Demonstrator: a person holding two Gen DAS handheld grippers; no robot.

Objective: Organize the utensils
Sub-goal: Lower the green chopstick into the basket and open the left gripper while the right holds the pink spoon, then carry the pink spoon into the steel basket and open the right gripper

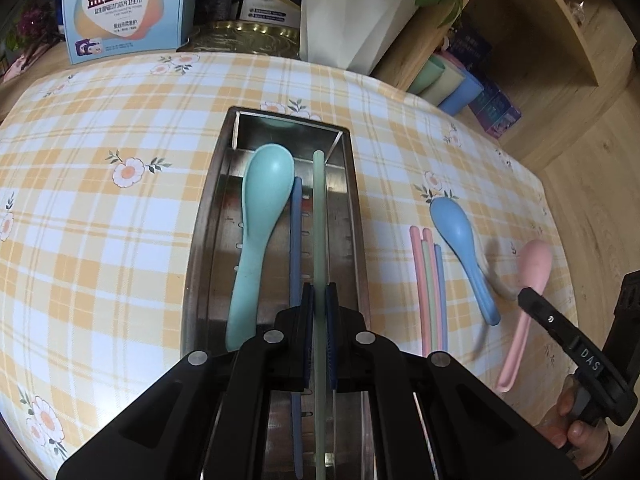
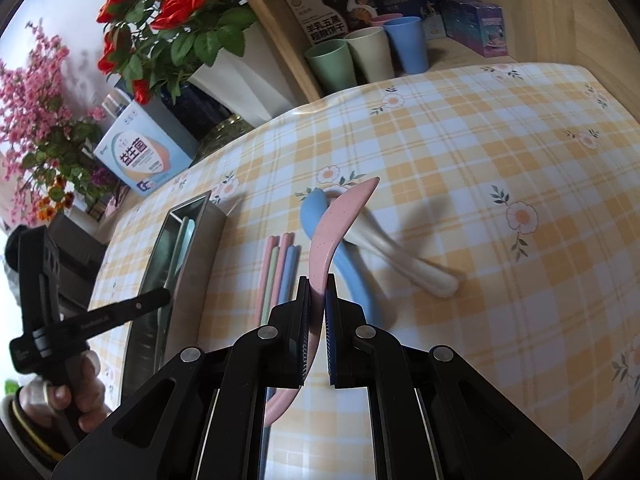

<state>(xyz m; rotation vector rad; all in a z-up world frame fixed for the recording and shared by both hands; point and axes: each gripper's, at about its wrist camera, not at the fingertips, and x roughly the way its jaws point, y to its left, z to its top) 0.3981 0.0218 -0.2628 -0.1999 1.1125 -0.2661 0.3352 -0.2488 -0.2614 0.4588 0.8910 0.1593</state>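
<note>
Left gripper (image 1: 319, 292): black, fingers pressed onto a pale green chopstick (image 1: 319, 216), held lengthwise over the steel tray (image 1: 200, 240).

Steel tray: long and narrow, on the yellow-plaid tablecloth (image 1: 120, 240) with daisy prints. Contents: a teal spoon (image 1: 260, 216) lying bowl away from the gripper, and a blue chopstick (image 1: 296, 240) just beside it, touching the spoon's bowl edge. The green chopstick runs parallel to the blue one; whether its far tip rests on the tray floor cannot be told.

Right gripper (image 2: 319, 288): black, fingers pinching the handle of a pink spoon (image 2: 340, 220), which tilts up above the cloth.

On the cloth, right of the tray: a bundle of four chopsticks (image 2: 276, 272), two pink, one green, one blue, lying side by side; a blue spoon (image 2: 320, 216); a cream spoon (image 2: 400, 256) crossing near the blue one's bowl.

Background: a probiotics box (image 1: 124, 8), a white planter (image 2: 240, 80) with red roses, pink blossoms, a wooden shelf holding green, cream and blue cups (image 2: 368, 56) and boxes.

A person's hand (image 2: 76, 396) grips each tool's handle.
</note>
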